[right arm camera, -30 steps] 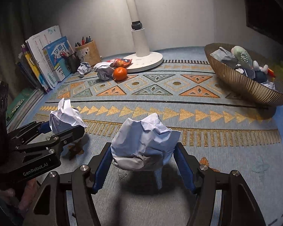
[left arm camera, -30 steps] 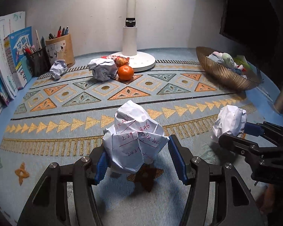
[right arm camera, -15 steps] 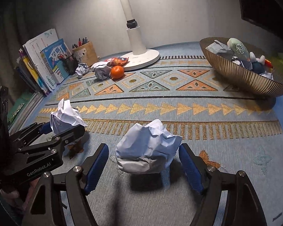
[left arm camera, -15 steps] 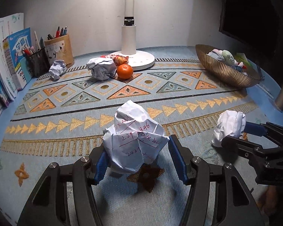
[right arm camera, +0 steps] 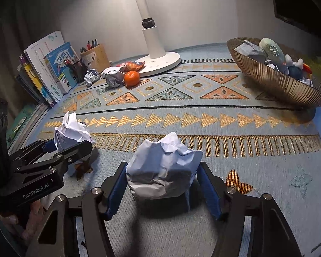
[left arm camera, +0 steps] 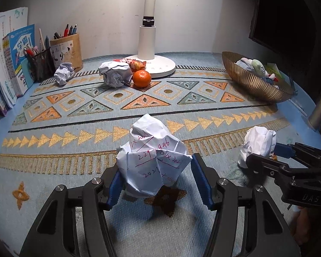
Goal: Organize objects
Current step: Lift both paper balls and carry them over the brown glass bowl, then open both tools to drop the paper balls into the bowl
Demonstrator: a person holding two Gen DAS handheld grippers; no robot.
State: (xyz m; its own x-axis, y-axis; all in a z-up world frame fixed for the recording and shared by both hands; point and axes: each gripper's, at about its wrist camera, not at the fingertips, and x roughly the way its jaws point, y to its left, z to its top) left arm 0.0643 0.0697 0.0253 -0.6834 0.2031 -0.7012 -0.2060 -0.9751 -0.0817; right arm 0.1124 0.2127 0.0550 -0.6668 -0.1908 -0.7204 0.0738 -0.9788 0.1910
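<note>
A crumpled paper ball with red writing [left arm camera: 152,156] is held between the blue pads of my left gripper [left arm camera: 156,167], which is shut on it just above the patterned mat [left arm camera: 75,115]. A plain white paper ball [right arm camera: 162,171] sits between the pads of my right gripper [right arm camera: 162,167]. Its jaws are closing, and both pads press the ball's sides. Each view shows the other gripper too: the right gripper [left arm camera: 265,153] with its ball [left arm camera: 257,141], and the left gripper [right arm camera: 70,144] with its ball [right arm camera: 71,129]. Two more paper balls [left arm camera: 115,73] [left arm camera: 63,72] lie at the back.
A gold ribbed bowl [left arm camera: 252,85] at the back right holds paper and small toys. A tangerine [left arm camera: 141,78] and a snack packet [left arm camera: 137,64] lie by the white lamp base [left arm camera: 160,66]. Pen holders [left arm camera: 64,51] and books [left arm camera: 12,64] line the back left.
Half a second ago the right gripper stood wider, with the plain ball resting free on the mat. Its pads have since come back onto the ball. The left gripper has kept still.
</note>
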